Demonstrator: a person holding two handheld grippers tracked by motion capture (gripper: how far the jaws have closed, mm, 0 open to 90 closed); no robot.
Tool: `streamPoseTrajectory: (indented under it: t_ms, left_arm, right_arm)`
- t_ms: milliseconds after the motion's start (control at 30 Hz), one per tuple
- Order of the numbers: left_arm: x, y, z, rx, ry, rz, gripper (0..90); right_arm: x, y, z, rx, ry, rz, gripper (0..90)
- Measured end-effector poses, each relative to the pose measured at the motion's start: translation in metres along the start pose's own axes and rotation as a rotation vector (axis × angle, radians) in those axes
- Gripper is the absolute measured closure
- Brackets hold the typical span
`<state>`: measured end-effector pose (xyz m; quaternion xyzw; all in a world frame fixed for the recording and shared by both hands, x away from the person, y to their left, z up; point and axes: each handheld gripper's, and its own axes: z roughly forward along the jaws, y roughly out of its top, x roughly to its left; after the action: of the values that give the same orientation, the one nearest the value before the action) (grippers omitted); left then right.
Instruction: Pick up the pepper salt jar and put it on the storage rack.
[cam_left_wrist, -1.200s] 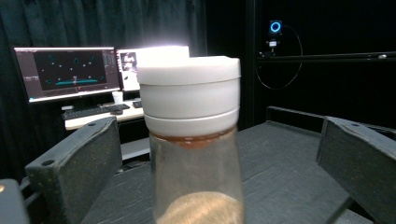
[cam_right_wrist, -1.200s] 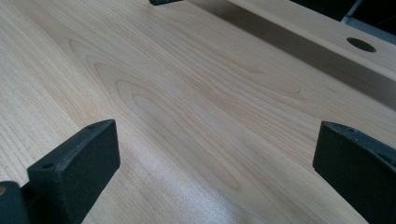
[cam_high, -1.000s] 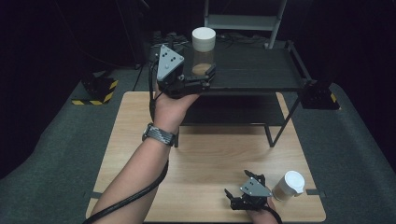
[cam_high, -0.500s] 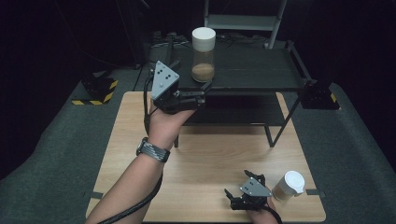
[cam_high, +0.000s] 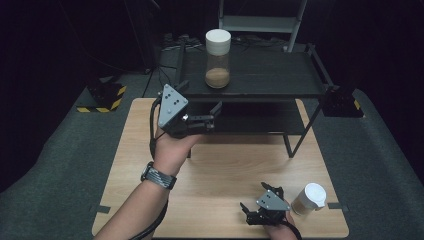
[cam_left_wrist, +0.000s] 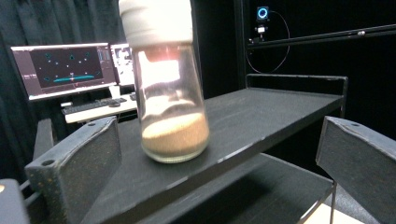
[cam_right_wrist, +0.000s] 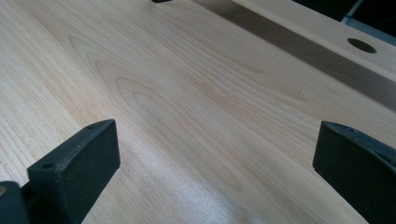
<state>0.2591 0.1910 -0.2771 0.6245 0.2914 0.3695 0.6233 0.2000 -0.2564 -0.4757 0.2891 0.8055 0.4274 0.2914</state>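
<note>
The right gripper (cam_high: 264, 210) rests low at the near edge of the counter (cam_high: 230, 170), jaws released over bare wood, with a second white-capped jar (cam_high: 310, 198) just beside it to its right. Farther off, the left gripper (cam_high: 209, 116) is also released and empty. Straight ahead of its jaws, centred between them but beyond their tips, the jar (cam_left_wrist: 169, 88) stands upright on the top shelf (cam_left_wrist: 261, 116), long axis vertical. The left hand is clearly the nearer.

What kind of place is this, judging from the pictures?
Probably a lab or studio for recording handling tasks: black curtains all around, a lit computer monitor on a desk behind, and a camera with a blue light mounted high, facing the pale wooden table with its black metal shelf rack.
</note>
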Motion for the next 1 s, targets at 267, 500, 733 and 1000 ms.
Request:
streamPoseTrajectory:
  t_ms: [267, 500, 733, 1000]
  left_arm:
    - [-0.003, -0.016, -0.011, 0.027, 0.009, 0.023, 0.4]
    - [-0.003, -0.037, -0.022, 0.055, 0.004, 0.011, 0.4]
    - [-0.006, -0.059, -0.032, 0.092, 0.006, 0.010, 0.4]
    - [-0.007, -0.080, -0.040, 0.130, 0.008, 0.010, 0.4]
  right_arm:
    - [0.000, 0.000, 0.000, -0.002, 0.000, 0.000, 0.0]
    - [0.000, 0.000, 0.000, 0.001, -0.001, -0.002, 0.0]
    - [0.001, 0.000, 0.000, 0.002, -0.004, -0.004, 0.0]
    - [0.001, 0.000, 0.000, 0.002, -0.005, -0.007, 0.0]
